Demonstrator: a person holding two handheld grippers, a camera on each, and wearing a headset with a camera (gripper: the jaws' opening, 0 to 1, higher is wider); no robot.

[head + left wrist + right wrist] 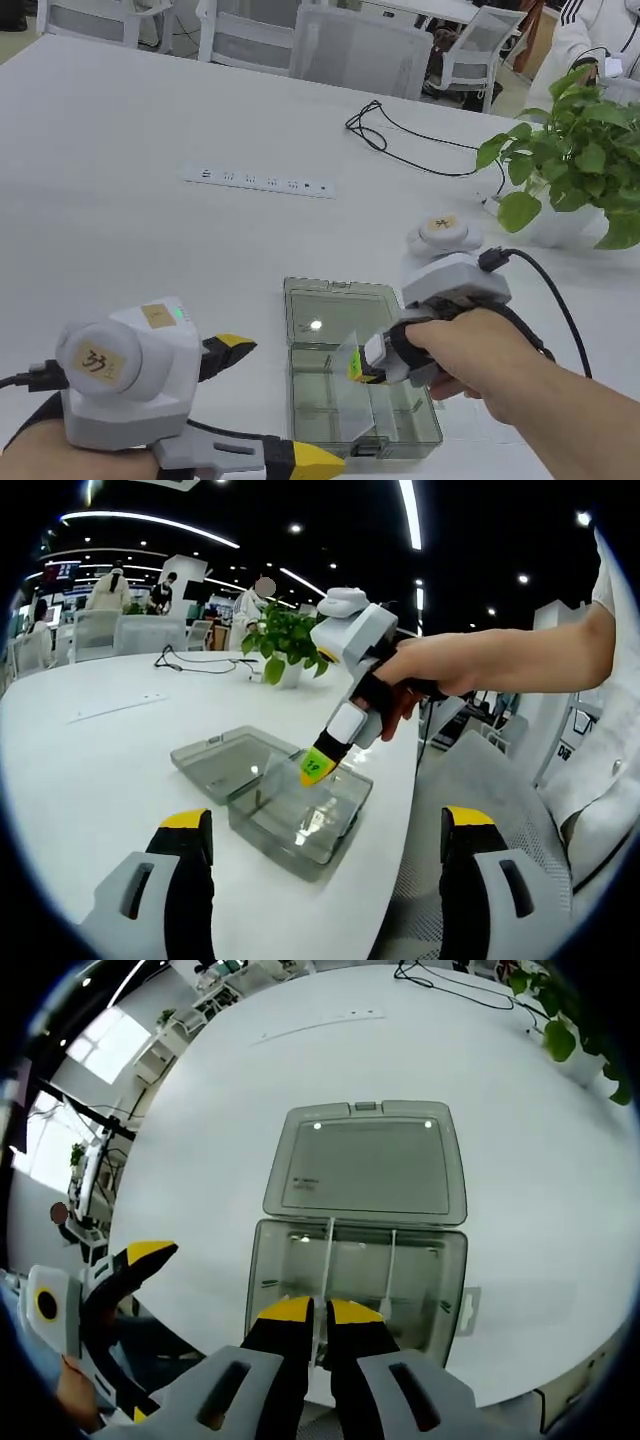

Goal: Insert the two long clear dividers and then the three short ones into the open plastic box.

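The open clear plastic box point(424, 424) lies near the table's front edge, its lid point(336, 312) folded flat behind it. My right gripper point(357, 368) hangs over the box, shut on a clear divider point(352, 405) whose lower edge reaches down into the base. Seen edge-on in the right gripper view, that divider point(326, 1260) runs front to back between the shut yellow tips point(320, 1310). Another thin divider point(391, 1260) stands in the base point(262, 1270) to its right. My left gripper point(275, 402) is open, left of the box, holding nothing. Its own view looks across at the box point(300, 825) and right gripper point(315, 768).
Beyond the box a white power strip point(258, 182) lies on the table, with a black cable point(420, 135) further back. At the right stand a potted plant point(580, 150) and a small white round device point(443, 232). Chairs line the far side. The table edge point(480, 1385) runs close to the box.
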